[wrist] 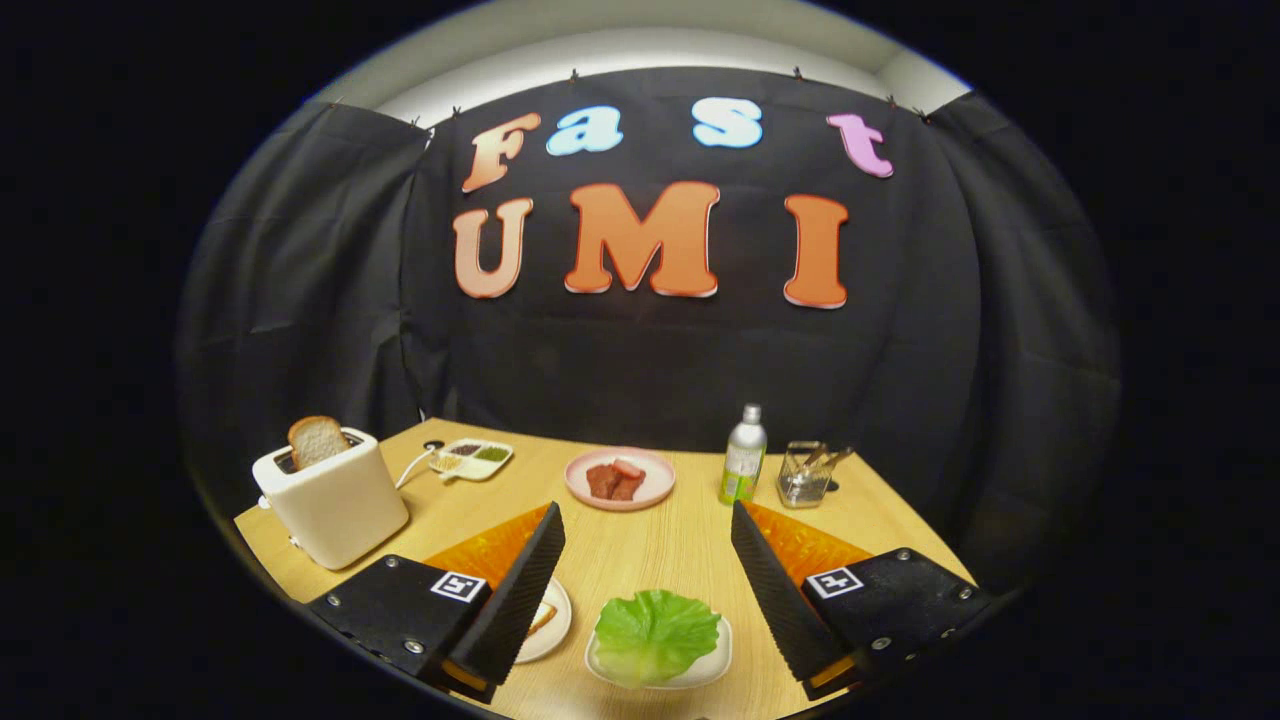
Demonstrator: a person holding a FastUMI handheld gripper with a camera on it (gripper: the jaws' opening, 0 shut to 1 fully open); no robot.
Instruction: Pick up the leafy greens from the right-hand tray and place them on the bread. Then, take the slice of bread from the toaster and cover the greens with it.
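Note:
A green lettuce leaf (655,632) lies on a small white tray (712,664) on the wooden table, low between my two fingers. My gripper (645,520) stands open and holds nothing, and the leaf lies nearer than the fingertips (548,528). A white plate (553,625) with a slice of bread (541,620) peeks out from behind the left finger, left of the leaf. A cream toaster (335,500) stands at the table's left with a slice of bread (317,441) sticking up from its slot.
A pink plate (620,479) with red meat slices sits mid-table beyond the fingers. A green-labelled bottle (743,458) and a clear holder (805,474) with utensils stand at the back right. A small divided dish (471,459) of condiments lies behind the toaster.

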